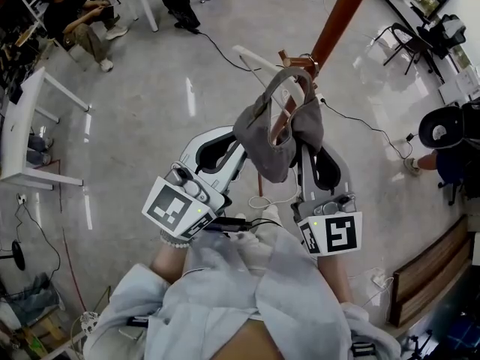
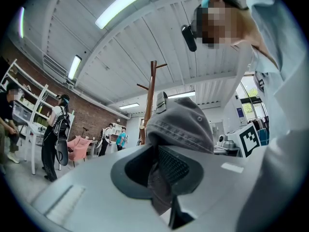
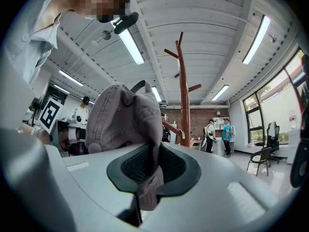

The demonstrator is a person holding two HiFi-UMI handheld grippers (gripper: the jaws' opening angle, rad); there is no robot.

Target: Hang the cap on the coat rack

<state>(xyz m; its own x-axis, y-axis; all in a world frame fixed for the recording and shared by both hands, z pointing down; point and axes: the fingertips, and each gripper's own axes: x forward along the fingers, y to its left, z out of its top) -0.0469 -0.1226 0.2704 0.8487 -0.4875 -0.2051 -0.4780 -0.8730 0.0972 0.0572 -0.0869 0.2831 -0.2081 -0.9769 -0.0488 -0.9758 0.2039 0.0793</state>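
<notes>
A grey cap (image 1: 274, 130) hangs stretched between my two grippers in the head view, its back strap arching up close to the brown wooden coat rack (image 1: 339, 15). My left gripper (image 1: 244, 147) is shut on the cap's left rim, and the cap (image 2: 186, 122) fills the space above its jaws. My right gripper (image 1: 303, 150) is shut on the right rim; the cap's cloth (image 3: 128, 120) is pinched between its pads. The coat rack's pole and pegs (image 3: 184, 86) rise just beyond the cap, and the coat rack (image 2: 150, 93) stands behind it in the left gripper view too.
White desks (image 1: 22, 126) stand at the left, with a seated person (image 1: 79, 21) at the far left. Black chairs (image 1: 416, 40) and another person (image 1: 450, 137) are at the right. Cables (image 1: 225, 55) lie across the glossy floor. Several people (image 3: 217, 134) stand by the brick wall.
</notes>
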